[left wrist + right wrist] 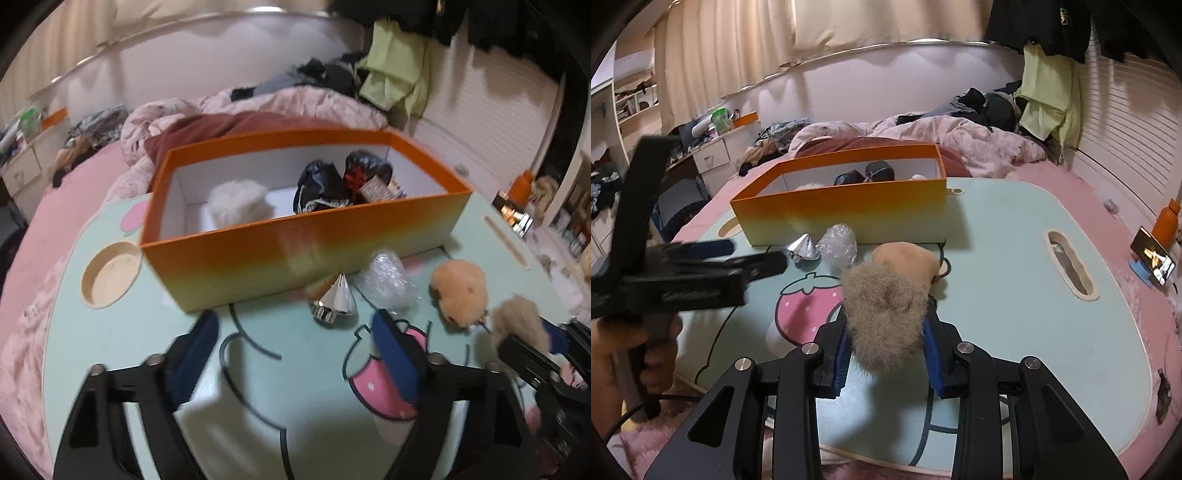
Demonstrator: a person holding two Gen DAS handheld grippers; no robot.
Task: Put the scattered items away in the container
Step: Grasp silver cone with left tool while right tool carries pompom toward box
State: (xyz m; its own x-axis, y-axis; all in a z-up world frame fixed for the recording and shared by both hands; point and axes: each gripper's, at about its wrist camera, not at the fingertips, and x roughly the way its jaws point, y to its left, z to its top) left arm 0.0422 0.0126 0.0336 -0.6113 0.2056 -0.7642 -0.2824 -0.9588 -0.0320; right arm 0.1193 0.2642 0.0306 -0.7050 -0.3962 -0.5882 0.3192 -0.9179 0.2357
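**Bedroom lap table, fur pom-pom clamped in your right claw**

Bedroom backdrop: pink bed, rumpled quilt, curtains, and a mint-green lap table (1015,236) with a strawberry print lying on the bed.

Your right gripper (886,354) is clamped on a grey-beige fur pom-pom (884,317); both blue pads press into its sides, and the fluffy, round ball bulges out above the fingers. It sits just in front of a peach-orange plush ball (908,264), and you can't tell whether the two touch.

Your left gripper (295,354) has its jaws spread wide with nothing between them, hovering over the table print. In the right wrist view your hand (646,354) wraps its handle.

Orange box (295,243), fading to yellow at the base, white inside, stands on the table's far side. Inside: a white fluffy ball (238,203) left, shiny black pouches (321,184) right.

Still on the table, just in front of the box: a silver cone (334,299), a crumpled clear plastic wad (388,280) beside it, then the peach ball further right.
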